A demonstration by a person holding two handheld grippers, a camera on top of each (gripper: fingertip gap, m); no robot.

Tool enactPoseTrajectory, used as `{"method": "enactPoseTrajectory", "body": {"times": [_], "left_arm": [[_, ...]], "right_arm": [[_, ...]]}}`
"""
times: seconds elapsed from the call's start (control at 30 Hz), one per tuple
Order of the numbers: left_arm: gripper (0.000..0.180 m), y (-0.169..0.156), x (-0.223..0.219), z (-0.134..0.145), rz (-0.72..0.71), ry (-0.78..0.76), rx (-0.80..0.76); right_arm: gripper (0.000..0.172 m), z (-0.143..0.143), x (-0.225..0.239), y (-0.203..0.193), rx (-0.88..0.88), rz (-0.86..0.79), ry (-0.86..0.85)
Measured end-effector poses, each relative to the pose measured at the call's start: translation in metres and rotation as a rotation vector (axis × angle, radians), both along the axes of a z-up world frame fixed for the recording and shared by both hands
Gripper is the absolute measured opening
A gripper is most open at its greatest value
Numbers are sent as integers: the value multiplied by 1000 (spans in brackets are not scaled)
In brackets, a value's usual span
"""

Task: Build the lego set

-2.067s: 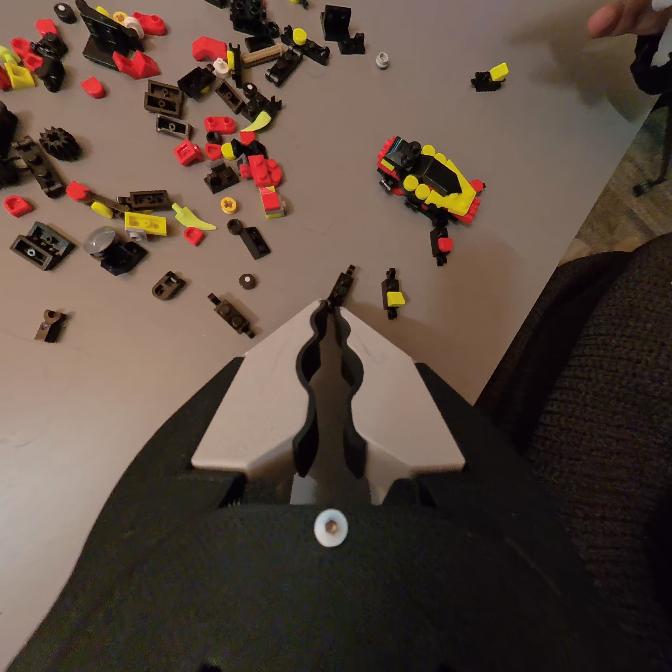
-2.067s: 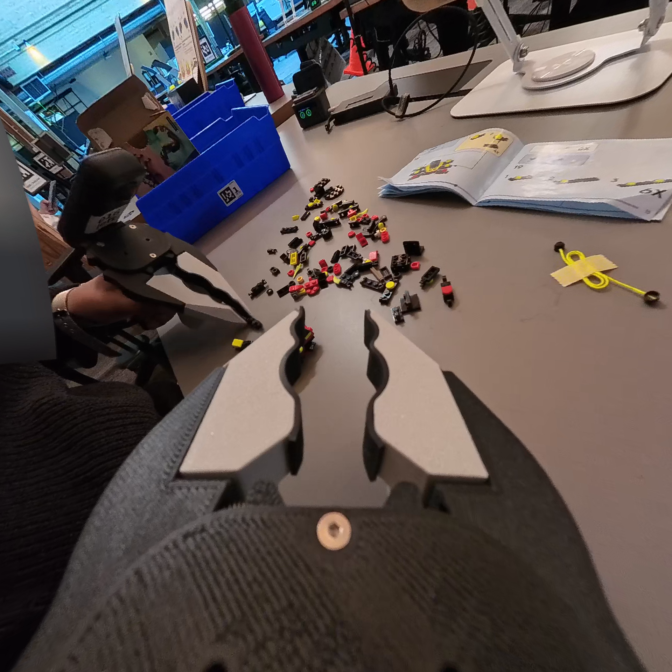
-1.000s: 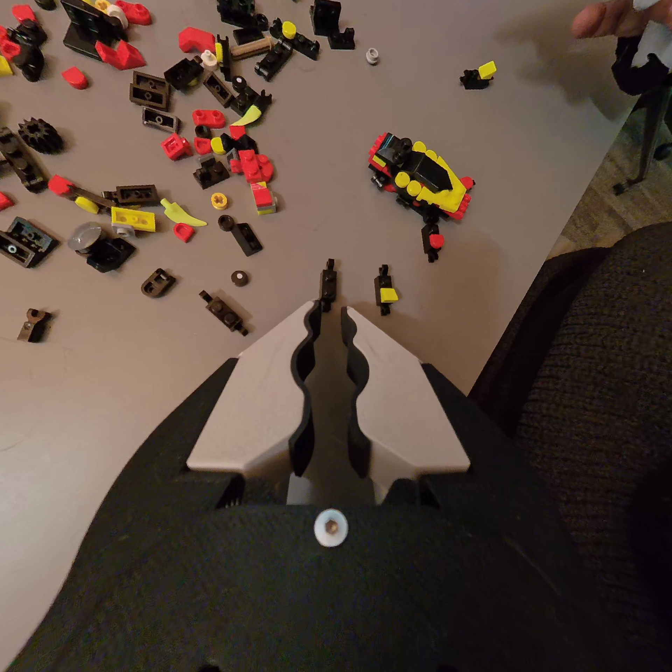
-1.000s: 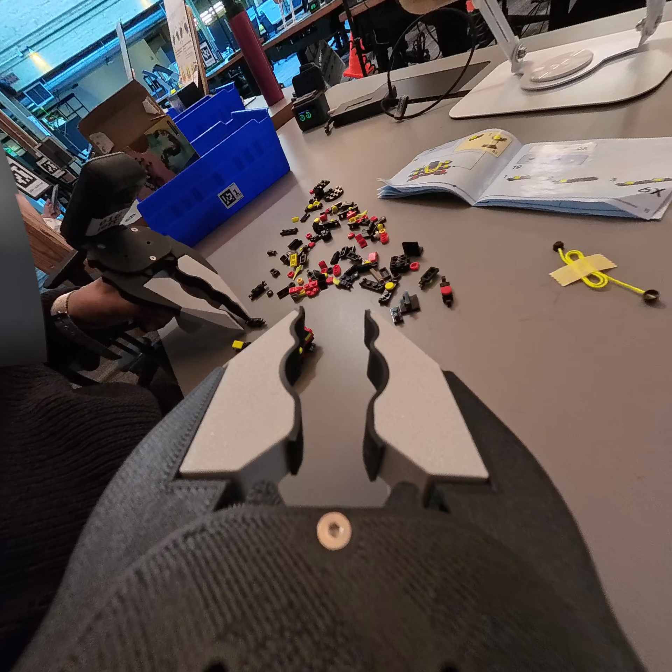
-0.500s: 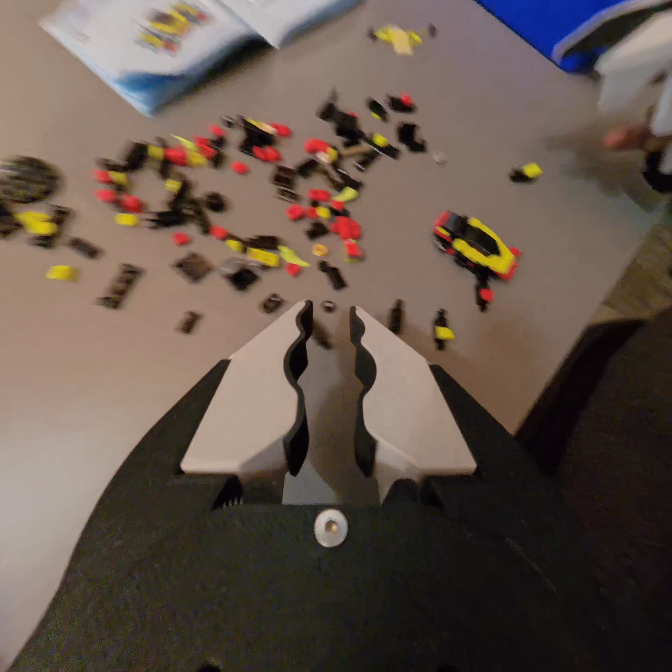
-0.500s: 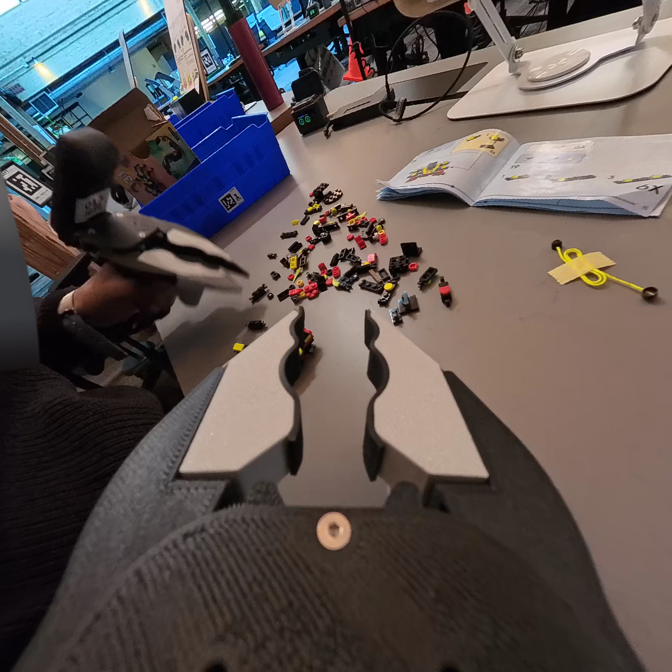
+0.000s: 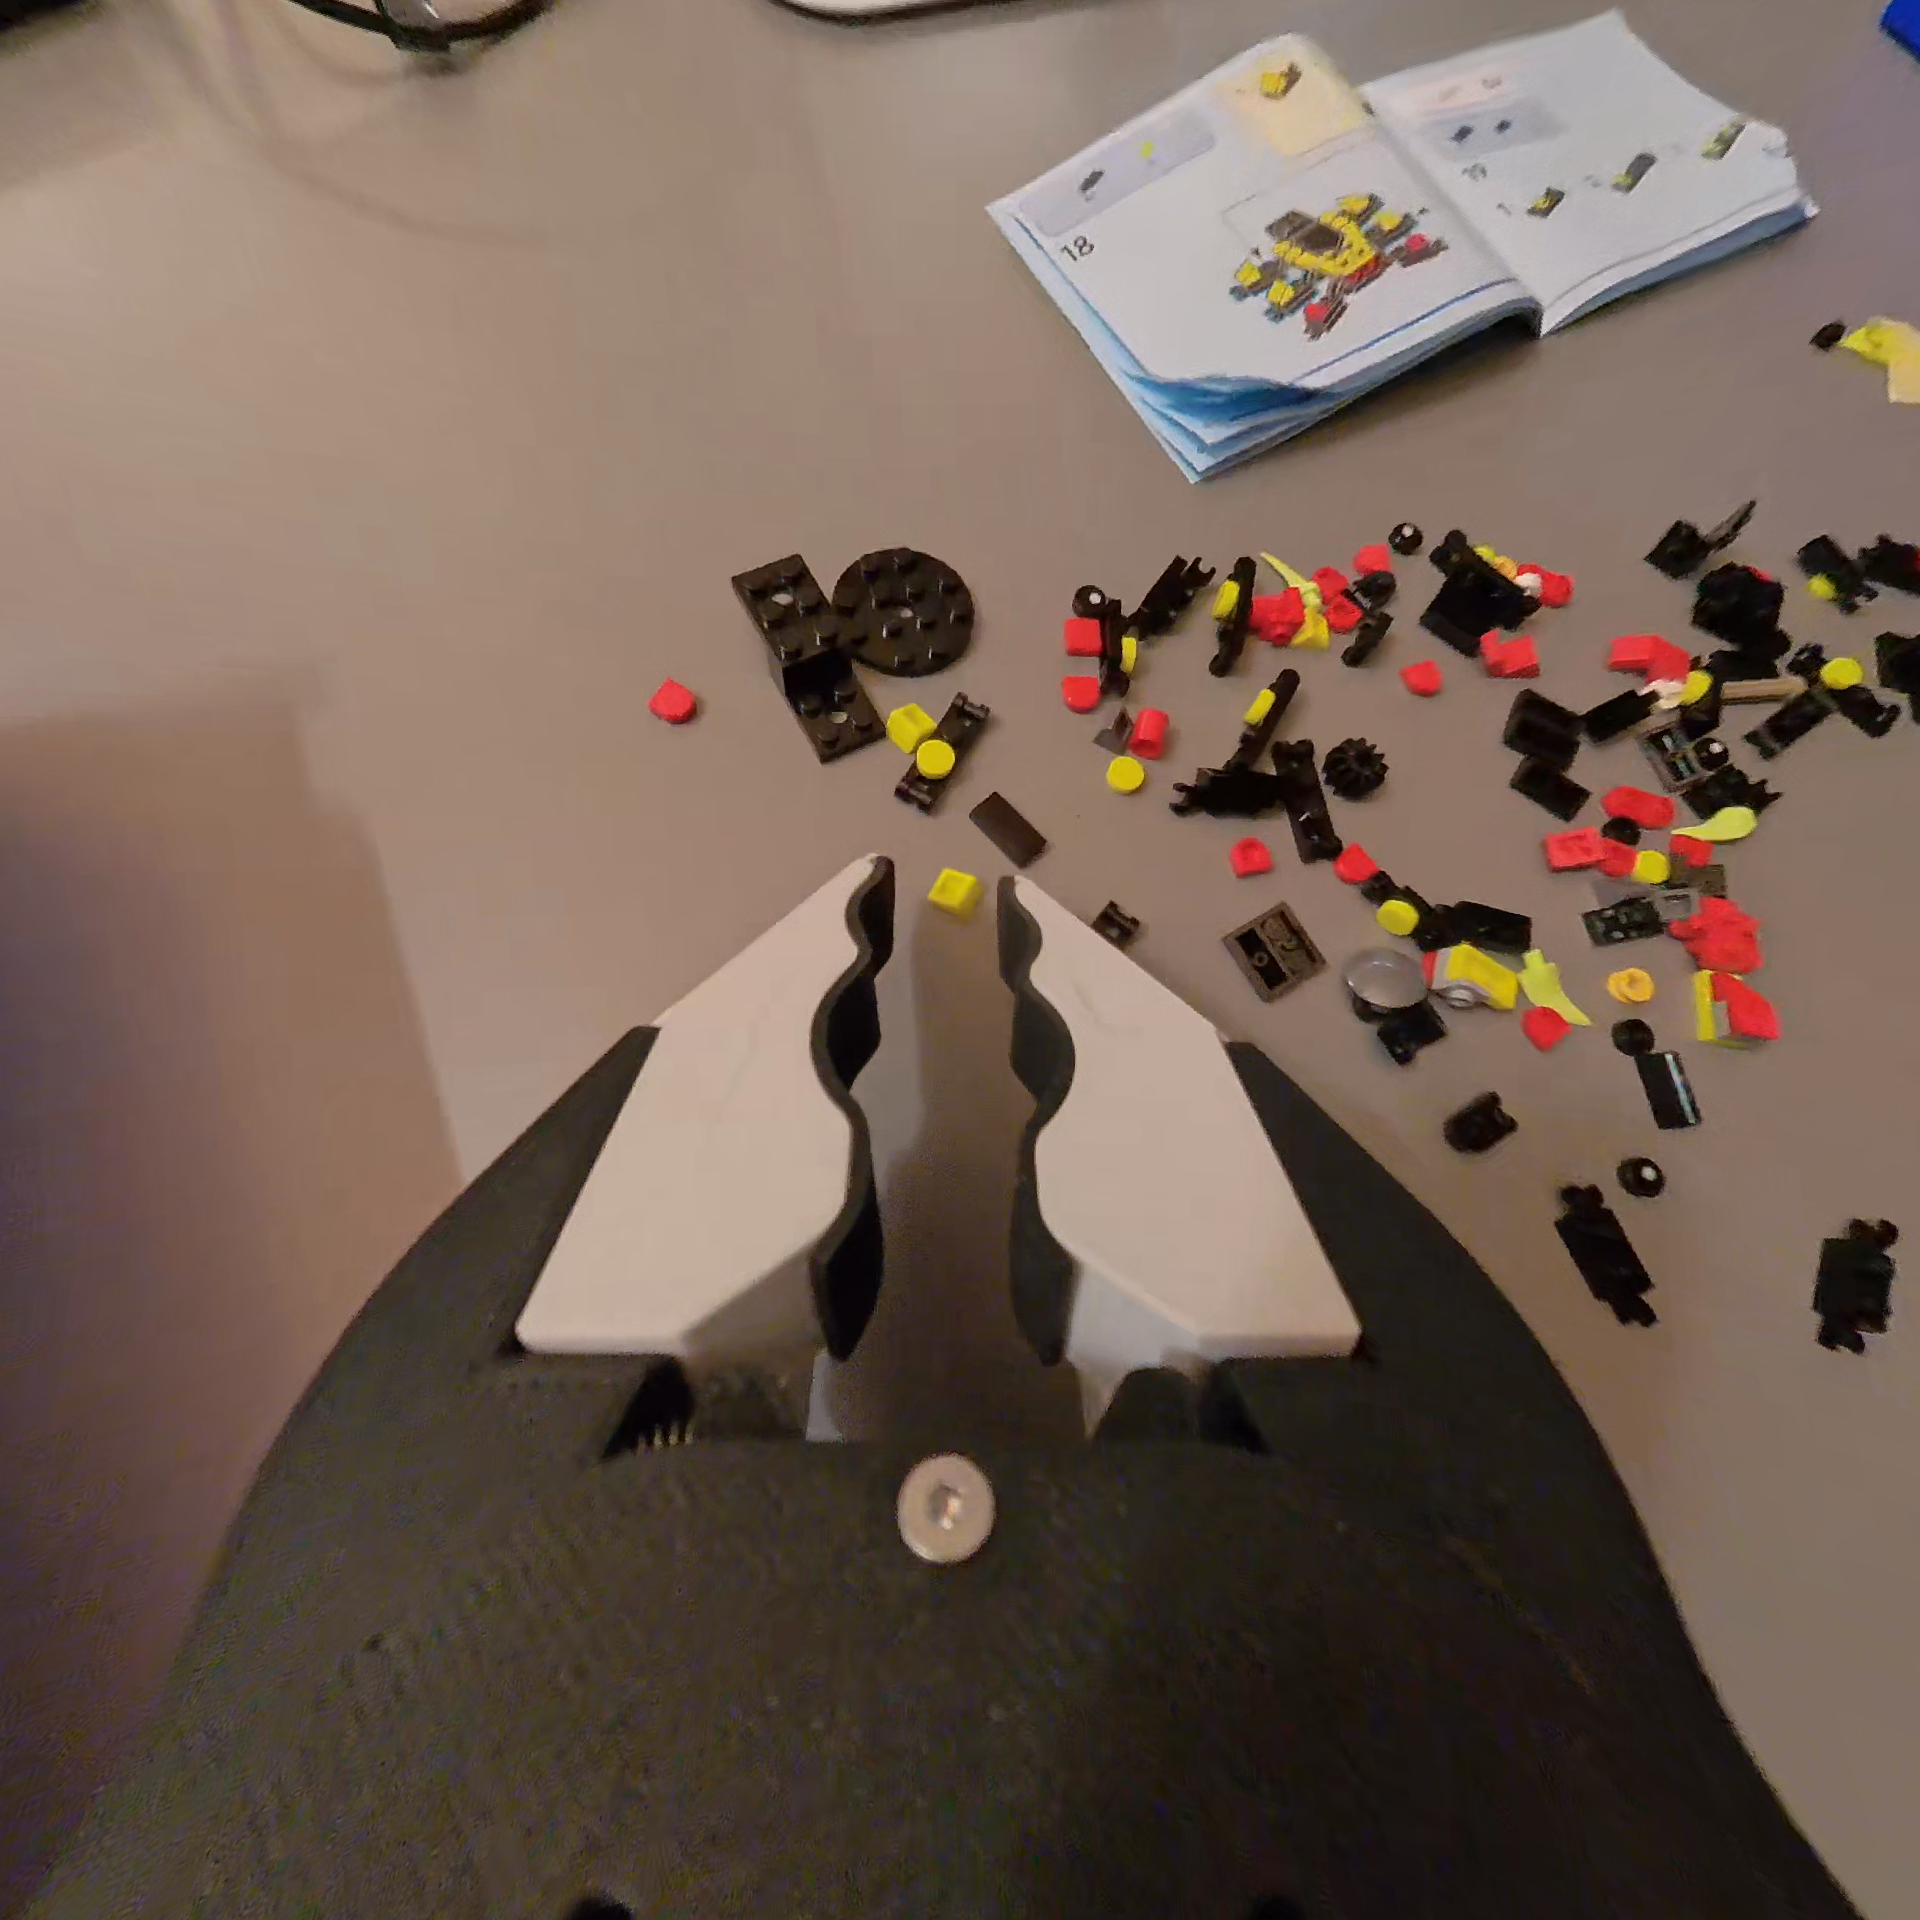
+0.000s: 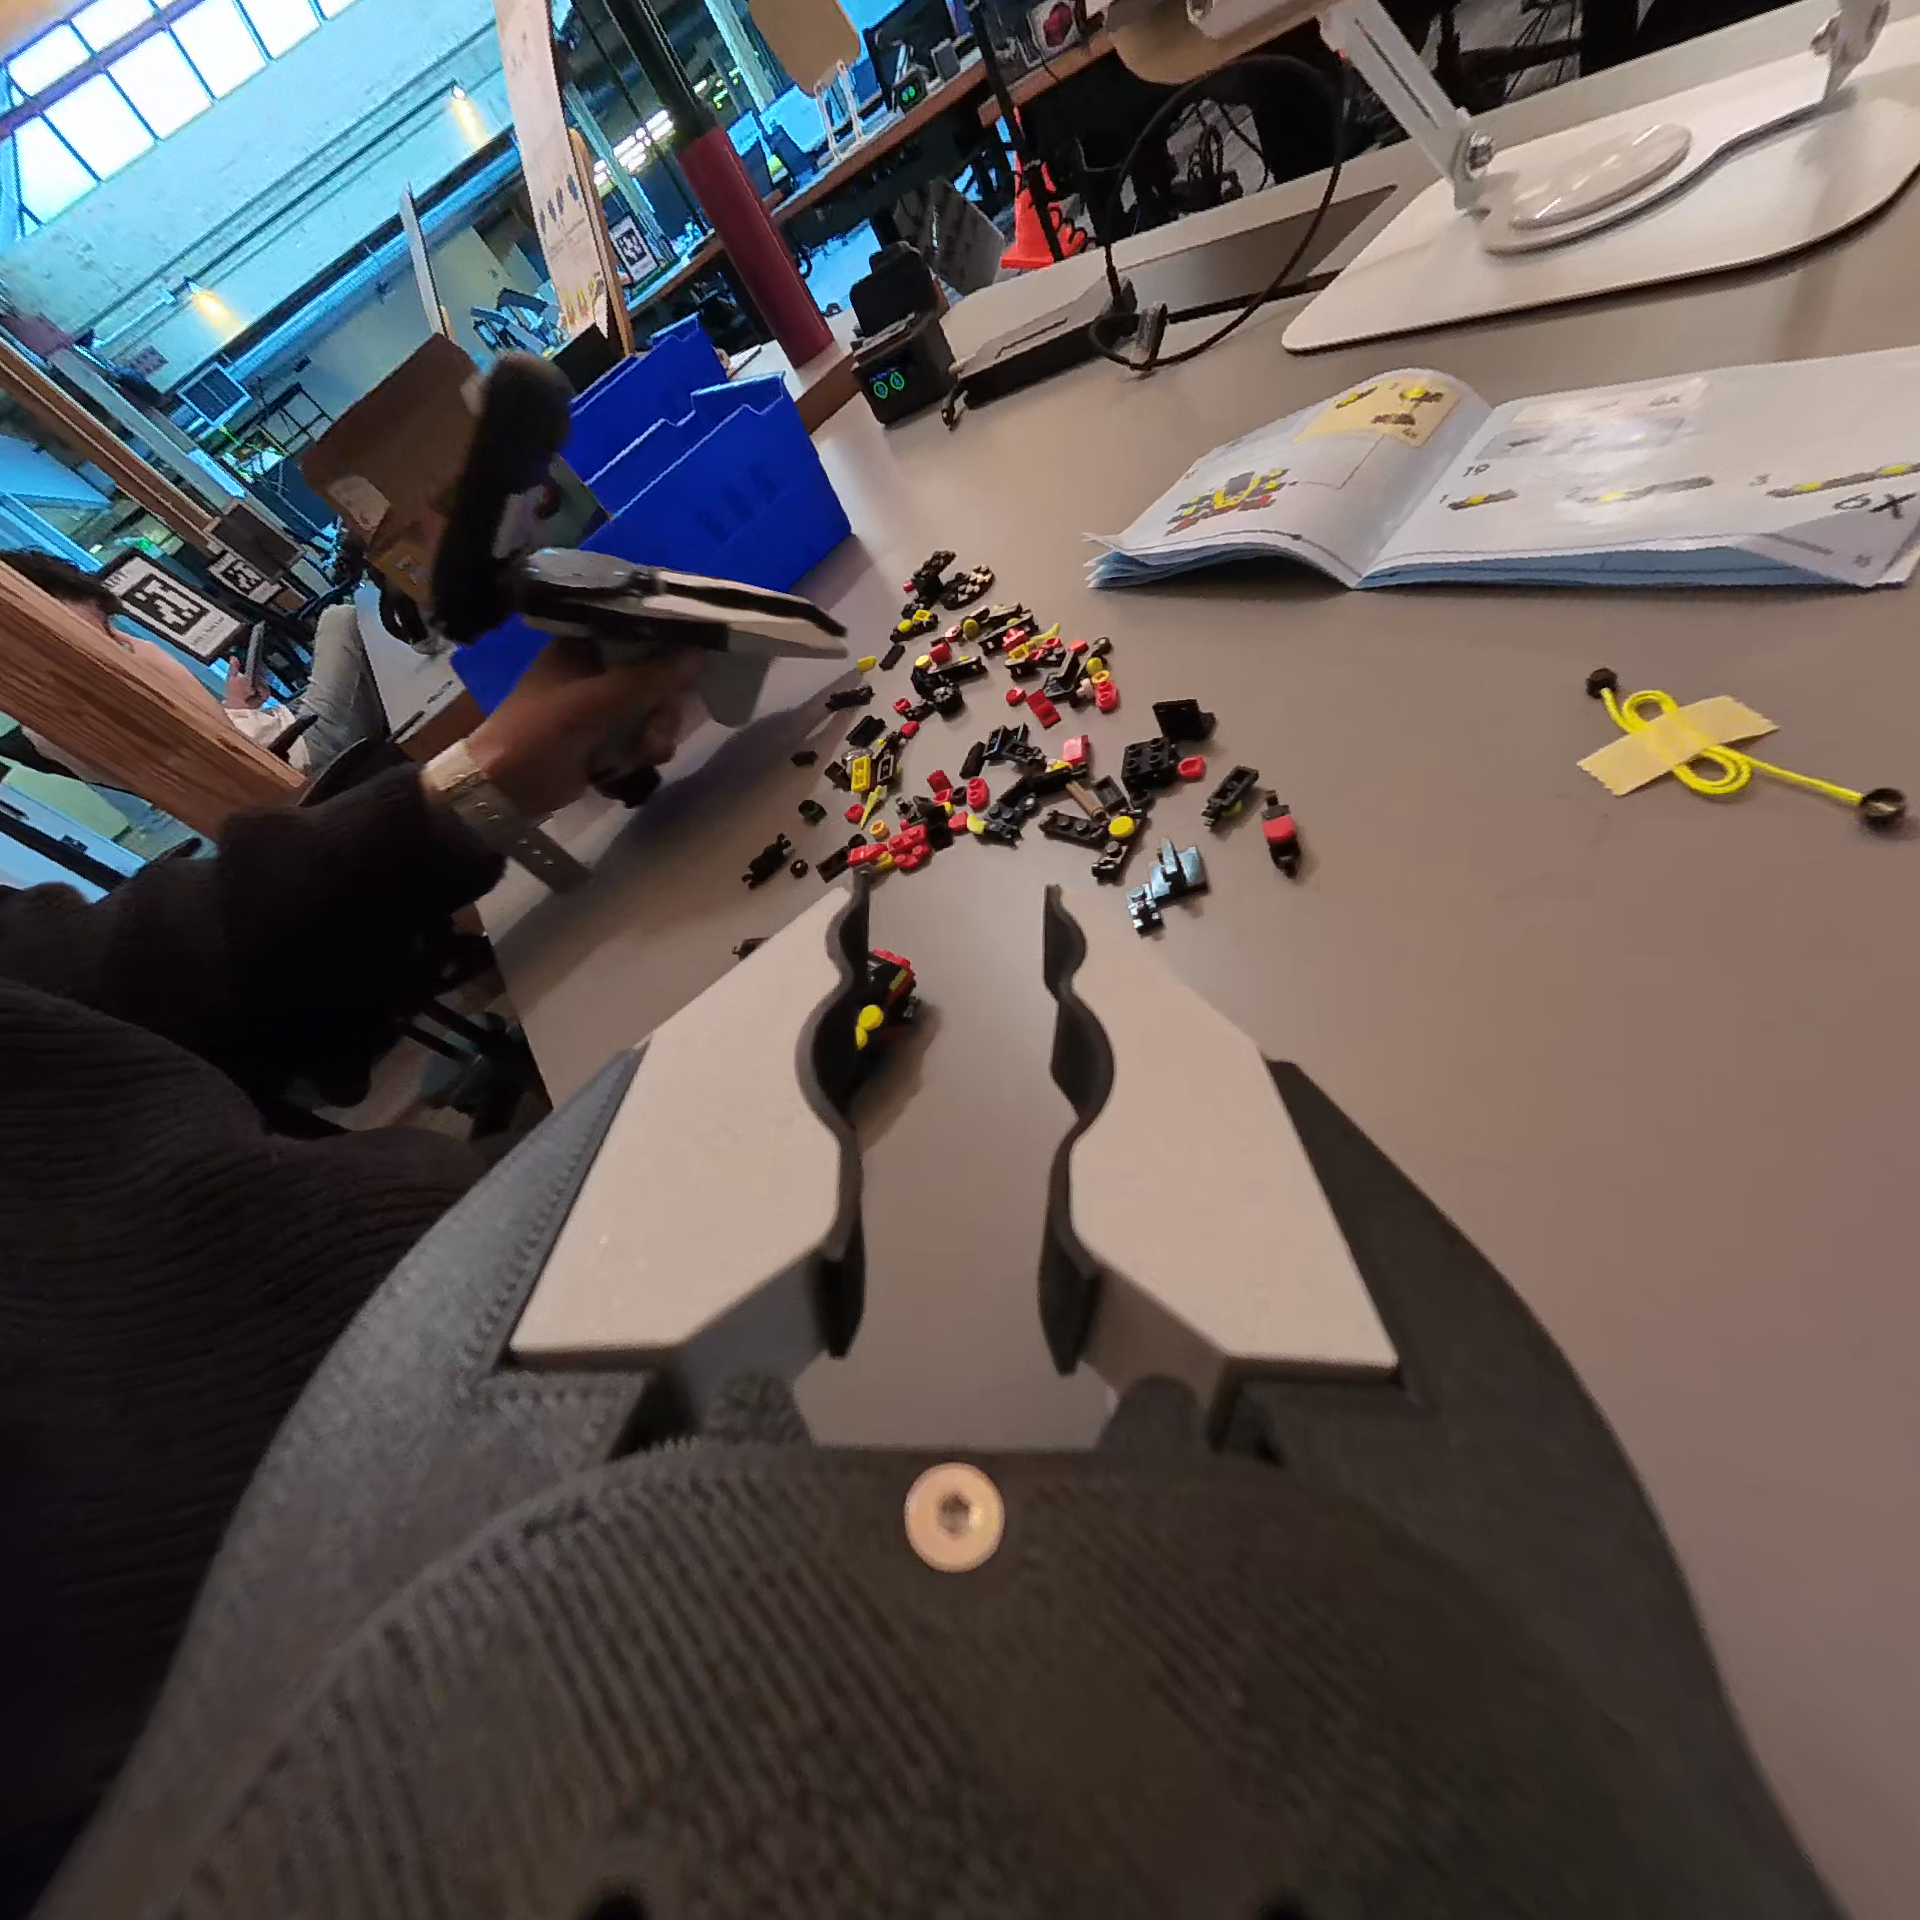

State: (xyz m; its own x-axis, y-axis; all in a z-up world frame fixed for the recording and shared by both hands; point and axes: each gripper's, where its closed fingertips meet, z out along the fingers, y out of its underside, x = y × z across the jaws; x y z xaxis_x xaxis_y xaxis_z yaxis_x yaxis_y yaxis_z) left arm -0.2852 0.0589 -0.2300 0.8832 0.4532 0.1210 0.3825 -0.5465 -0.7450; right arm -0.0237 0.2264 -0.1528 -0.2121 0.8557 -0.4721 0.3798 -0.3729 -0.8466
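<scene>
Left wrist view: the left gripper [image 7: 943, 883] has swung away from the desk [image 7: 436, 499] edge and small black clip it had just let go of; it now hovers over the loose brick pile, jaws apart and empty, a small yellow tile [image 7: 956, 891] on the desk in line with the gap, untouched. Open instruction booklet [image 7: 1382, 239] lies beyond.

Right wrist view: the right gripper [image 8: 951, 906] hasn't moved; jaws apart, empty. The part-built red, yellow and black model [image 8: 883, 1003] sits on the desk beside its left finger. Left gripper visible raised above the pile.
</scene>
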Motion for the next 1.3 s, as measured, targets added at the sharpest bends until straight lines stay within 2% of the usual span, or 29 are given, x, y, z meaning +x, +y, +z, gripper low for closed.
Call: {"method": "enactPoseTrajectory", "body": {"times": [0.17, 0.33, 0.47, 0.57, 1.1, 1.3], "left_arm": [[16, 1, 1, -13, -13, -14, -67], [0, 1, 5, -11, -42, -10, -56], [2, 2, 7, -11, -62, 17, -68], [14, 6, 12, -12, -90, 4, -58], [11, 8, 12, -1, -84, 54, -27], [14, 4, 5, 12, -55, 108, 10]], "right_arm": [[32, 1, 1, -2, 0, 3, 4], [32, 1, 0, -4, 1, 9, 3], [32, 1, 0, -4, 3, 8, 4], [32, 1, -1, -4, 2, 10, 2], [32, 2, 0, -1, -13, 3, 8], [31, -2, 0, -2, 88, 5, -13]]}}
